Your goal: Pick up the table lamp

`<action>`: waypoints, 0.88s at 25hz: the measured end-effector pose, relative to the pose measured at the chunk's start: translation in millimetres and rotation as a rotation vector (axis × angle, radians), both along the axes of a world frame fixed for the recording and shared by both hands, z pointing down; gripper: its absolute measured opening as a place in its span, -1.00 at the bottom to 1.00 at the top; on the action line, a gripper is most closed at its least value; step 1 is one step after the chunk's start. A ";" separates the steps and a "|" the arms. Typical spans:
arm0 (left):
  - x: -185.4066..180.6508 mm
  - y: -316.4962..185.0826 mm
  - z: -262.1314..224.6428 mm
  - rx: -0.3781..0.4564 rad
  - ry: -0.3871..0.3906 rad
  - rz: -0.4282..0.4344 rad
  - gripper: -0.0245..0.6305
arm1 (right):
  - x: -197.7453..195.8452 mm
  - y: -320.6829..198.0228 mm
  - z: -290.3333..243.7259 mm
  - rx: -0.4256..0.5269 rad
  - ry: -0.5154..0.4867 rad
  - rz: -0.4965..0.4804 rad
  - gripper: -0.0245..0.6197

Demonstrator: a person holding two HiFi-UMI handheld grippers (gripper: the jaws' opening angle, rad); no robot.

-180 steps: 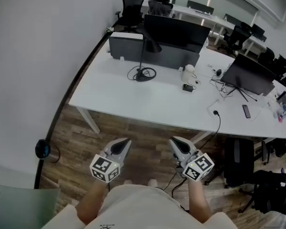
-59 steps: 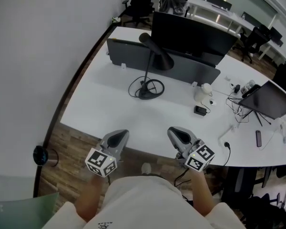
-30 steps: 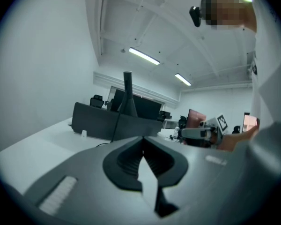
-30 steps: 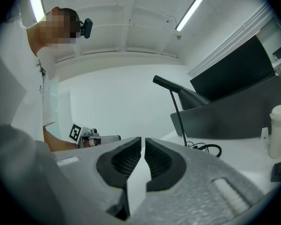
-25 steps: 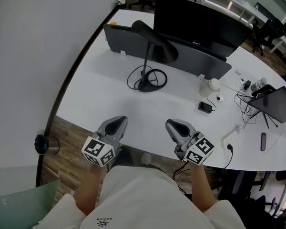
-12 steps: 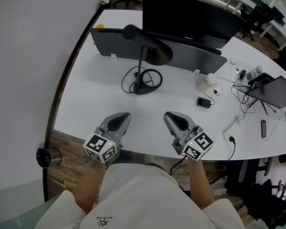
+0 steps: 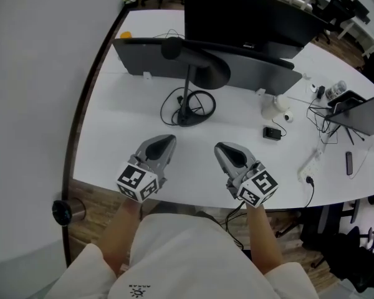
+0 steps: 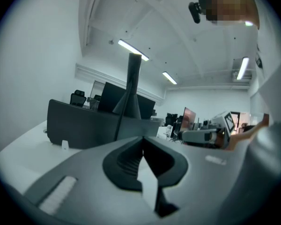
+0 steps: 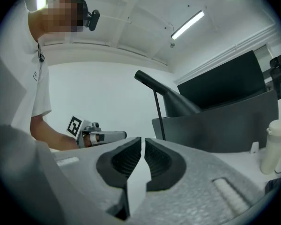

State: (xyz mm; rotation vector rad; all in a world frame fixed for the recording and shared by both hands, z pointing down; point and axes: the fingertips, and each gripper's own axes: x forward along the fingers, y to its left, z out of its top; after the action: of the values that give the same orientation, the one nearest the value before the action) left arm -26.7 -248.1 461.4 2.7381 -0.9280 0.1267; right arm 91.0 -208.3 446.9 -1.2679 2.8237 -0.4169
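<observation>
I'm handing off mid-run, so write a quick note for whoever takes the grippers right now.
Left gripper: shut, empty, over the near edge of the white table.
Right gripper: shut, empty, alongside it.
Table lamp: upright on the table ahead of both grippers, in front of the grey partition, untouched.
Done: nothing grasped yet.
Left: open the fingers, reach forward, grip the lamp, lift it.

Office: desks (image 7: pixel 126 132), monitors (image 7: pixel 249 18)
</observation>
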 end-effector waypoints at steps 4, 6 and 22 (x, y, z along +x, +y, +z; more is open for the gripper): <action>5.3 -32.3 -4.9 0.031 -0.008 0.024 -0.94 | -12.1 -22.1 22.5 -0.012 0.046 -0.001 -0.85; 5.8 -49.3 -6.5 0.041 -0.002 0.022 -0.94 | -16.8 -33.1 31.9 -0.018 0.053 0.005 -0.85; 33.9 -129.2 3.1 0.079 -0.016 0.196 -0.70 | -36.9 -95.4 78.6 -0.045 0.092 0.027 -0.85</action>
State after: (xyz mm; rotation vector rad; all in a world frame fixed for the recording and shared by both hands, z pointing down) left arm 7.2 -377.3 464.5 2.9009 -0.6799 0.1509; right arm 54.1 -303.8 525.6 -1.3661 2.8847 -0.4345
